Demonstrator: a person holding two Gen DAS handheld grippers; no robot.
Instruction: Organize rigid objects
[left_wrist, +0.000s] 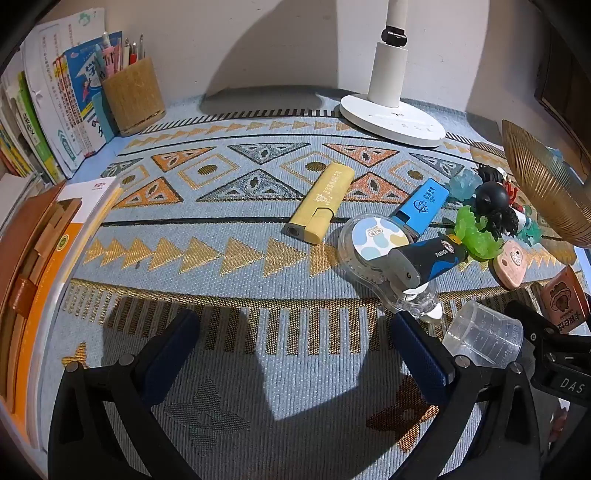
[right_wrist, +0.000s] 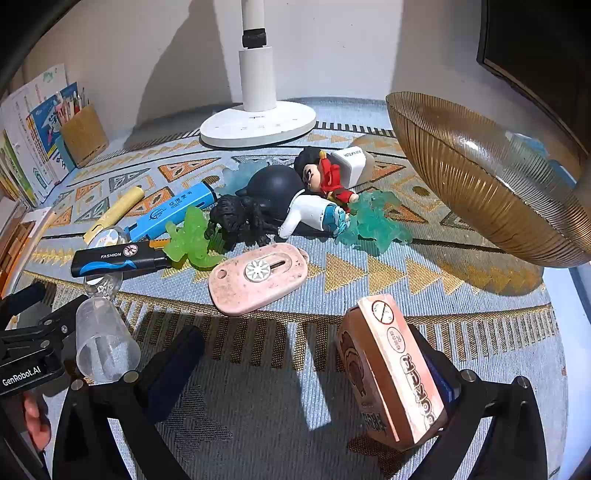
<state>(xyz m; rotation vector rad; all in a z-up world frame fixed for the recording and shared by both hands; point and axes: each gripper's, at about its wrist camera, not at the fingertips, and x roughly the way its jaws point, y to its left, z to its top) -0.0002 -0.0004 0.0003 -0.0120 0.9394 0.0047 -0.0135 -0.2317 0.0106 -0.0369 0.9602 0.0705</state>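
Left tongs (left_wrist: 295, 354) gape wide, empty, above the patterned surface (left_wrist: 229, 236). Right tongs (right_wrist: 314, 373) spread; pink box (right_wrist: 391, 369) leans on the right finger, grip unclear. Clutter ahead: pink cutter (right_wrist: 258, 277), figurines (right_wrist: 325, 177), amber bowl (right_wrist: 480, 177), clear cup (right_wrist: 103, 339).

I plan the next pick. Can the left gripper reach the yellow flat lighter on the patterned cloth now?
Probably yes. The left gripper is open, and bare patterned cloth lies between it and the yellow flat lighter. The clear tape dispenser sits just beside the lighter.
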